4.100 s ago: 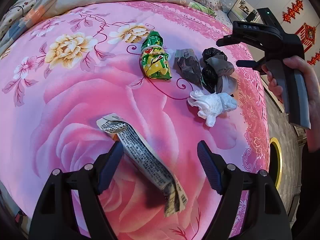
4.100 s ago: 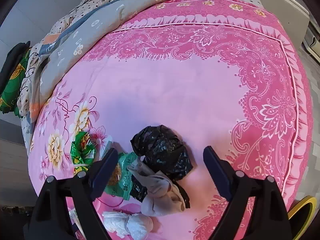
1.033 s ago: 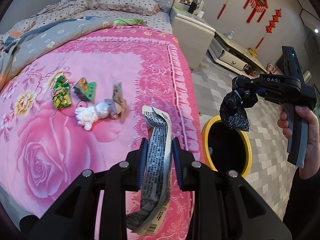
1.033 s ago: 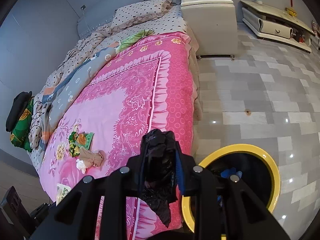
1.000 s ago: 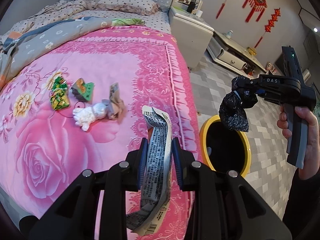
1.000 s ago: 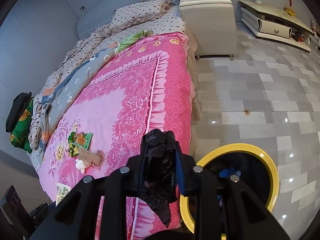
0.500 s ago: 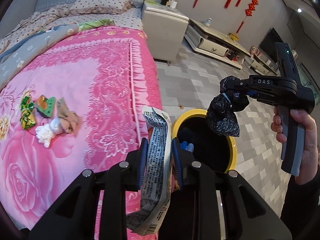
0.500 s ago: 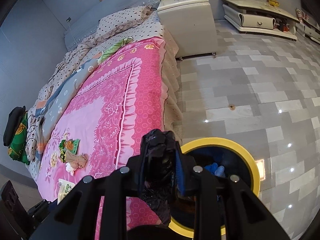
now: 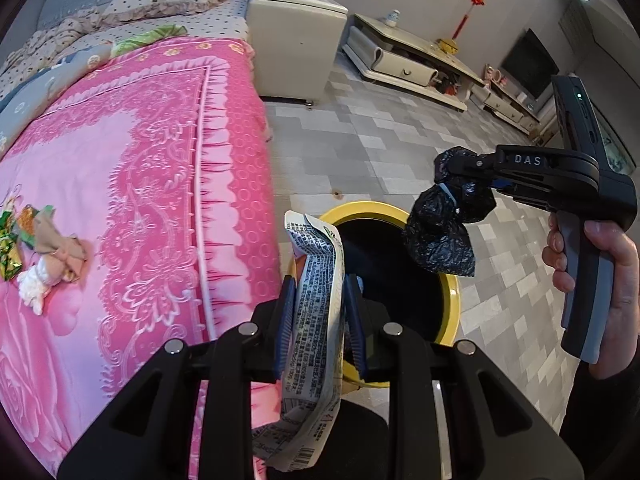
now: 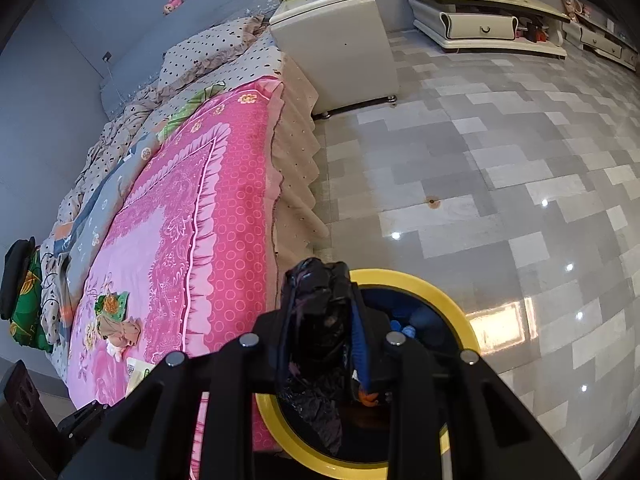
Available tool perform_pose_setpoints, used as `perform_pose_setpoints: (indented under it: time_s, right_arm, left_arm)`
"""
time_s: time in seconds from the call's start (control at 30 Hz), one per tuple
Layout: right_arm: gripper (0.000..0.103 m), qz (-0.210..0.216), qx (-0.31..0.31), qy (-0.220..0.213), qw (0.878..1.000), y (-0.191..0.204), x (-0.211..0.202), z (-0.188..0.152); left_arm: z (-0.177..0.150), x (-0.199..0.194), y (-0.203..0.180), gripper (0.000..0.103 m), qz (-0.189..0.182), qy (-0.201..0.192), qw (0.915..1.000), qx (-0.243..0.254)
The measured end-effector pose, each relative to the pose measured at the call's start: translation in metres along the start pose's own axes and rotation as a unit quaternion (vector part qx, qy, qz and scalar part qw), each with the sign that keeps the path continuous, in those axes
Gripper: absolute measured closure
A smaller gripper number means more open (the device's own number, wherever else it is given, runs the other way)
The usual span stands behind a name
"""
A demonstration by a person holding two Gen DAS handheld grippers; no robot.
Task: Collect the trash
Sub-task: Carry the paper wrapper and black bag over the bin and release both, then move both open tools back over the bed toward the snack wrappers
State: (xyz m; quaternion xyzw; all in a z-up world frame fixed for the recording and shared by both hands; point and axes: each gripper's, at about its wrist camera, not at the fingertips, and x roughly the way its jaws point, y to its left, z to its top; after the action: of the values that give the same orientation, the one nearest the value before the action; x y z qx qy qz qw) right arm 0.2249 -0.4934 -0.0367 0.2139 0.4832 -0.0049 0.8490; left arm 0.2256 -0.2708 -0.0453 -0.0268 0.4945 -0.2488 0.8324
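My left gripper (image 9: 319, 300) is shut on a white printed wrapper (image 9: 316, 320) and holds it at the near rim of a yellow-rimmed bin (image 9: 450, 292) on the floor beside the bed. My right gripper (image 10: 320, 312) is shut on a crumpled black plastic bag (image 10: 320, 320) and holds it above the bin (image 10: 440, 296); it also shows in the left wrist view (image 9: 460, 178) with the bag (image 9: 440, 236) hanging over the bin's mouth. More trash lies on the pink bedspread: a white tissue (image 9: 34, 284), a brown rag (image 9: 56, 244) and green wrappers (image 9: 12, 240).
The pink bed (image 9: 140, 168) fills the left. A white nightstand (image 9: 296, 32) and a low TV cabinet (image 9: 404, 64) stand beyond on grey tiled floor (image 10: 500, 184). Blue items lie inside the bin (image 10: 400, 324).
Both grippers have swung from the bed to the bin with their loads still held. The bin is now closer and more central under both grippers than half a second ago.
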Motion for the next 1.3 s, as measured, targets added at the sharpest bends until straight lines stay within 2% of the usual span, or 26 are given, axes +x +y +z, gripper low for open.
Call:
perform_pose_setpoints:
  time_s: [0.33,0.5,0.8,0.83,0.9,0.93,1.07,1.13,1.3]
  right_arm:
    - [0.079,-0.033,0.001,0.003,0.999,-0.027,0.02,0.001]
    - [0.079,-0.032,0.007,0.015,0.999,-0.036,0.035,0.0]
    - [0.078,-0.035,0.023,0.023,0.999,-0.049,0.047,0.002]
    - [0.078,-0.035,0.025,0.024,0.999,-0.051,0.048,0.002]
    - [0.075,-0.037,0.027,0.023,0.999,-0.052,0.048,0.003]
    - [0.074,-0.038,0.03,0.023,0.999,-0.054,0.047,0.003]
    - [0.068,-0.046,0.038,0.022,0.998,-0.057,0.044,0.005]
    - [0.06,-0.049,0.043,0.021,0.998,-0.059,0.043,0.005]
    - [0.059,-0.051,0.047,0.021,0.997,-0.059,0.039,0.003]
  left_arm:
    - [0.008,0.052,-0.032,0.079,-0.01,0.029,0.9992,0.027]
    - [0.011,0.078,-0.042,0.079,-0.018,0.042,0.9986,0.026]
    - [0.015,0.096,-0.05,0.078,-0.042,0.035,0.9978,0.038]
    - [0.015,0.096,-0.05,0.077,-0.042,0.036,0.9977,0.038]
    - [0.014,0.096,-0.048,0.064,-0.044,0.036,0.9978,0.034]
    - [0.014,0.096,-0.046,0.061,-0.045,0.036,0.9978,0.031]
    - [0.012,0.09,-0.041,0.056,-0.049,0.034,0.9978,0.029]
    - [0.012,0.086,-0.036,0.052,-0.051,0.032,0.9979,0.024]
    - [0.01,0.073,-0.018,0.046,-0.043,0.023,0.9987,0.013]
